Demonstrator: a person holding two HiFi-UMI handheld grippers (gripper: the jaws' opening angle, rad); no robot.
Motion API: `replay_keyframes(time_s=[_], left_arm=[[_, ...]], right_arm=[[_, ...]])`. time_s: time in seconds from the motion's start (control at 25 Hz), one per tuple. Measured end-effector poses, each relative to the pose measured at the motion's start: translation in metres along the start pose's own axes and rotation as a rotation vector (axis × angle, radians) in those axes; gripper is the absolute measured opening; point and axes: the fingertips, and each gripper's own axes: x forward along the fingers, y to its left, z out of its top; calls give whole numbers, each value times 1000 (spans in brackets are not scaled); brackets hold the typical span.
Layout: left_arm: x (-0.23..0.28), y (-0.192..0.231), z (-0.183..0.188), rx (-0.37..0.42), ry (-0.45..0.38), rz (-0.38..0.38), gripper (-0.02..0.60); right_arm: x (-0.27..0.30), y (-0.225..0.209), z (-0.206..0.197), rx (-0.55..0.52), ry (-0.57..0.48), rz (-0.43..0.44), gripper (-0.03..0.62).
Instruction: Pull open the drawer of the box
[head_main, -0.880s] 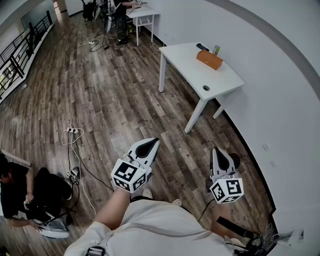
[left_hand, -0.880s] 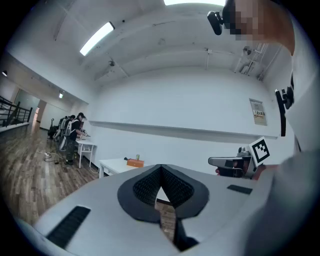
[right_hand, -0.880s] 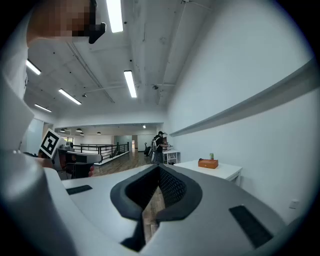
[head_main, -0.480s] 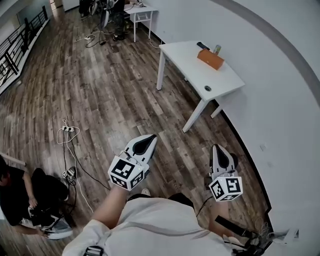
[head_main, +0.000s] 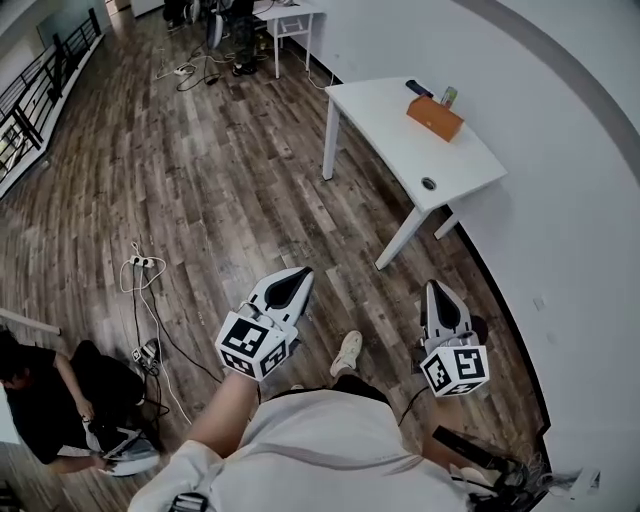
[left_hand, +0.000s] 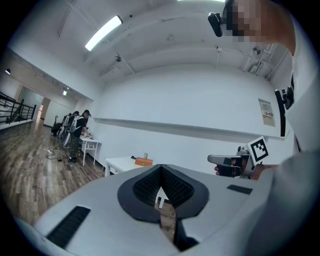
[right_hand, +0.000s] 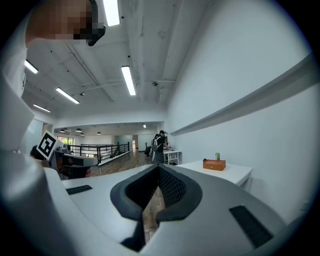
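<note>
The box is a small orange case on the far end of a white table, well ahead of me. It also shows small in the left gripper view as the box and in the right gripper view as the box. My left gripper is held out in front of my body, jaws shut and empty, high over the wooden floor. My right gripper hangs beside it, also shut with nothing in it. Both are far from the table. From here I cannot make out the drawer.
A green can and a dark object stand by the box. Cables and a power strip lie on the floor at left. A person crouches at lower left. A white wall runs along the right; another small table stands far back.
The view has shifted a little toward the table and my shoe now shows ahead of me. Both grippers keep their places in front of me, still shut.
</note>
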Motion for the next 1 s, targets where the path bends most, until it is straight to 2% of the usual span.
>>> replay_keyframes(time_s=[0.2, 0.48, 0.76, 1.0], left_arm=[[70, 19, 14, 25, -1, 26, 8], [178, 23, 33, 43, 9, 29, 8], [242, 18, 39, 70, 28, 17, 9], [278, 31, 44, 81, 26, 6, 8]], right_arm=[[54, -53, 2, 15, -16, 19, 3], [105, -143, 13, 29, -21, 21, 3], [130, -200, 7, 62, -26, 7, 3], [153, -223, 0, 74, -20, -5, 3]])
